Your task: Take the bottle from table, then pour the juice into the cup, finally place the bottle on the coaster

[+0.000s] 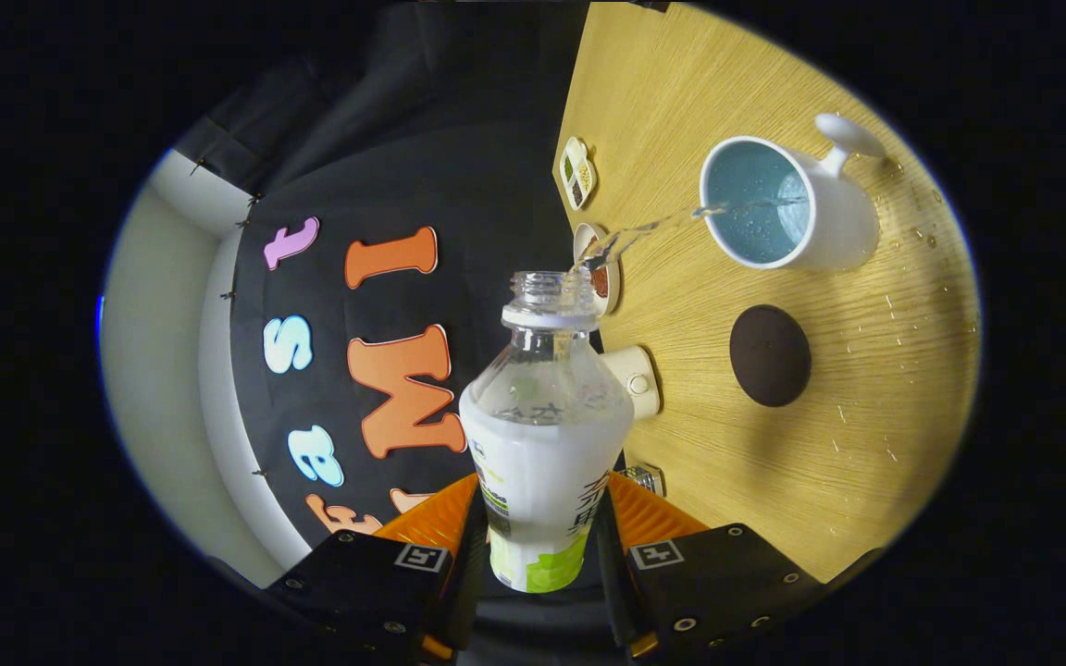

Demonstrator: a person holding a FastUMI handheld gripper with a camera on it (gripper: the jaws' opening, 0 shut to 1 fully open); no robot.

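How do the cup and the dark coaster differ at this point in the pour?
The cup is white with a blue inside and a handle; the coaster is a dark, flat disc. The cup is taking a stream from the bottle, which the hand-held gripper clamps between both fingers; the coaster has nothing on it. Both sit on the wooden table, the coaster beside the cup.

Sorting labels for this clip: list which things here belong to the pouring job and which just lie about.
Job:
- bottle, tilted, clamped between the jaws of the gripper, pouring
- cup, catching the stream
- coaster, bare, beside the cup

Lying about:
- small dish at the table edge
- round dish behind the bottle's mouth
- white cap
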